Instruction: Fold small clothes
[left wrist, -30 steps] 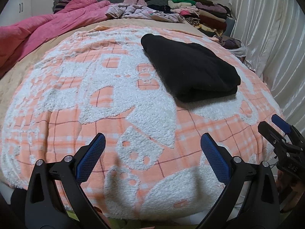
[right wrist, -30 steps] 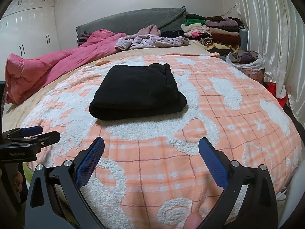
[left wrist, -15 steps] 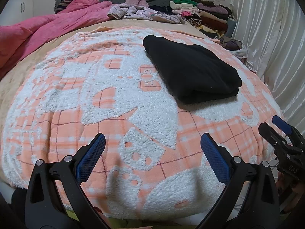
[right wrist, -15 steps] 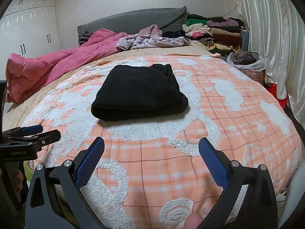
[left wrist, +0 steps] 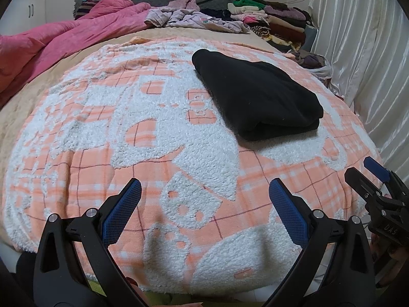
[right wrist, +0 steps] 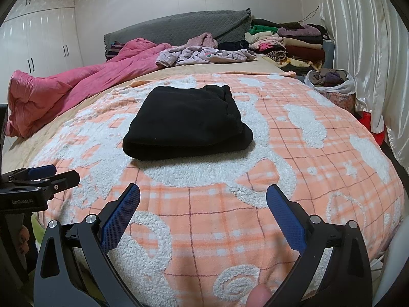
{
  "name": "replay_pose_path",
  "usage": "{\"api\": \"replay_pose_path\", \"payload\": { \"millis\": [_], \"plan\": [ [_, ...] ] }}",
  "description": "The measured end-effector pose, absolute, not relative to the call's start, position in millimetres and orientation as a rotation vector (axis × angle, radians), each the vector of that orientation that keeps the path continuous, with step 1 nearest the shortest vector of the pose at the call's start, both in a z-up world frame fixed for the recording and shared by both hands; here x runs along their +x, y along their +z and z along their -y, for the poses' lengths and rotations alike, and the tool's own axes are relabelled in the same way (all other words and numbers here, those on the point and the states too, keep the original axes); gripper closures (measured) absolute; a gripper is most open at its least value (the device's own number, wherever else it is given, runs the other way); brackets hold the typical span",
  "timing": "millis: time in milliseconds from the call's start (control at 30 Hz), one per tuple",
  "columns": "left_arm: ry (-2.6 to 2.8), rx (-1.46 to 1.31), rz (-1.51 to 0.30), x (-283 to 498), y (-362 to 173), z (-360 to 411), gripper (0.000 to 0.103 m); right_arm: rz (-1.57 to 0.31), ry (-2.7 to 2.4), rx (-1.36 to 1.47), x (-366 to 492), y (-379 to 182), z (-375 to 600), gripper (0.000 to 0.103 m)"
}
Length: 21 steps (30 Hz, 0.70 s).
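Both the left gripper (left wrist: 204, 204) and the right gripper (right wrist: 203, 209) are released and empty, above the near bed edge. Farther, the folded black garment (right wrist: 186, 122) lies on the blanket (right wrist: 294, 179). Clothes (right wrist: 288, 43) are piled far right.

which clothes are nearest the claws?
The folded black garment alone on the orange-and-white blanket; the lilac heap and the folded stack lie far back by the headboard.
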<state>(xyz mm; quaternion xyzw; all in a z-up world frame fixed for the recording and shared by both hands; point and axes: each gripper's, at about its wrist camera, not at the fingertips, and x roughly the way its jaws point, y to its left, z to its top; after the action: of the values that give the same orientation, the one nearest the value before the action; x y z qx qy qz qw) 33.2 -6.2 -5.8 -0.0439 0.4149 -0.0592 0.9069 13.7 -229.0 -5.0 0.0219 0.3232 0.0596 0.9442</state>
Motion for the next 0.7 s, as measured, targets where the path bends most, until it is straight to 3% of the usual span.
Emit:
{"api": "replay_pose_path", "payload": {
  "millis": [700],
  "plan": [
    [-0.108,-0.084,-0.861,31.8,-4.2,10.5,0.01,-0.659,0.121,0.044,13.9,-6.1,227.7,0.004]
  ]
}}
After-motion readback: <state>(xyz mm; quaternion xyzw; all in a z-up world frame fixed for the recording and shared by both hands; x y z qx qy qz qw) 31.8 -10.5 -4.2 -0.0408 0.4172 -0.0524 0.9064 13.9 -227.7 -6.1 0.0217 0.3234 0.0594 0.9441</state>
